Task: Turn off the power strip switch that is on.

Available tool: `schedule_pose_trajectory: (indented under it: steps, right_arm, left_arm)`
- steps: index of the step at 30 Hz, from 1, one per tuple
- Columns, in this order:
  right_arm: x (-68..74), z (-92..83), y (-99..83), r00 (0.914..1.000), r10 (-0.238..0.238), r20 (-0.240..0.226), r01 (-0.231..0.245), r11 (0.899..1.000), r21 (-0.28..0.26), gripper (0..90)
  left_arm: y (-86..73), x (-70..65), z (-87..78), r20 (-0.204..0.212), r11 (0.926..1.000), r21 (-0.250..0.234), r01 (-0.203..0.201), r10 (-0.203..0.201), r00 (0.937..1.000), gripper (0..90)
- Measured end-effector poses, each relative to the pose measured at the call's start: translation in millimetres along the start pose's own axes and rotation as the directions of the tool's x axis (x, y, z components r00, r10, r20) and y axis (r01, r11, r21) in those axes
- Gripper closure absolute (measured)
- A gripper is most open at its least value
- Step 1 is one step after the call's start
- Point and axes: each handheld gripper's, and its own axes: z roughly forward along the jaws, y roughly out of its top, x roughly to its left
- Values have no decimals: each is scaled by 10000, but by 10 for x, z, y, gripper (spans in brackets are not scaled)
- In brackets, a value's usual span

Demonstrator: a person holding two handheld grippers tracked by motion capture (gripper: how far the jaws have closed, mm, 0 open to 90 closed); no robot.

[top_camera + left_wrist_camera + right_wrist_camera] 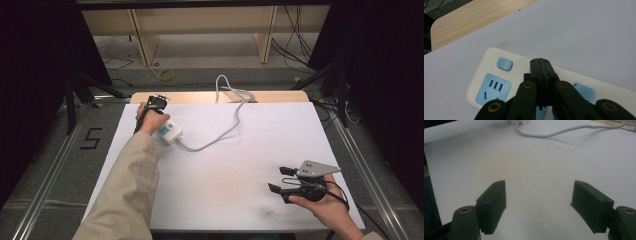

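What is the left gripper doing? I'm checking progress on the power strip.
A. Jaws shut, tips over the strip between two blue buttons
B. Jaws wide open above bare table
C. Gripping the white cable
A: the left gripper has its jaws together over the power strip.

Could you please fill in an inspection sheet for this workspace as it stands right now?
Surface: white table top, bare apart from a faint smudge near the front edge.
Job's things: white power strip with blue sockets and switches, at the far left.
Clutter: nothing seen.
Grippers: left gripper shut, tips over the strip between two switches; right gripper open, empty, at the near right.
Cables: strip's white cord snakes off the far edge.
Surroundings: wooden board behind the top, floor cables, dark curtains.
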Motion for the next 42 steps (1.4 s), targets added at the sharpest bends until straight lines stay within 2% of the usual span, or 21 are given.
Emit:
schedule_pose_trajectory:
  steps: [5,11,16,21,36,42]
  right_arm:
    - [-1,-1,-1,10000,-28,-12,28,10000,11,281]
    - [0,0,0,10000,-15,-8,15,10000,5,281]
    - [0,2,1,10000,-27,-18,27,10000,-10,281]
    - [0,3,2,10000,-36,-13,36,10000,-4,281]
    - [2,9,4,10000,-13,3,13,10000,-12,281]
    - [1,11,3,10000,-3,17,3,10000,-7,281]
  left_arm:
    - [3,-1,2,0,10000,-14,34,-34,10000,900]
    - [5,4,-1,21,9999,18,-116,116,9999,900]
    - [12,30,-31,108,10000,-86,9,-8,9999,900]
    - [5,33,-47,110,9999,-83,-59,60,9999,900]
    - [-4,83,-175,30,9992,-365,-130,131,9999,900]
    - [-19,75,-259,134,9977,-660,-148,157,9998,900]
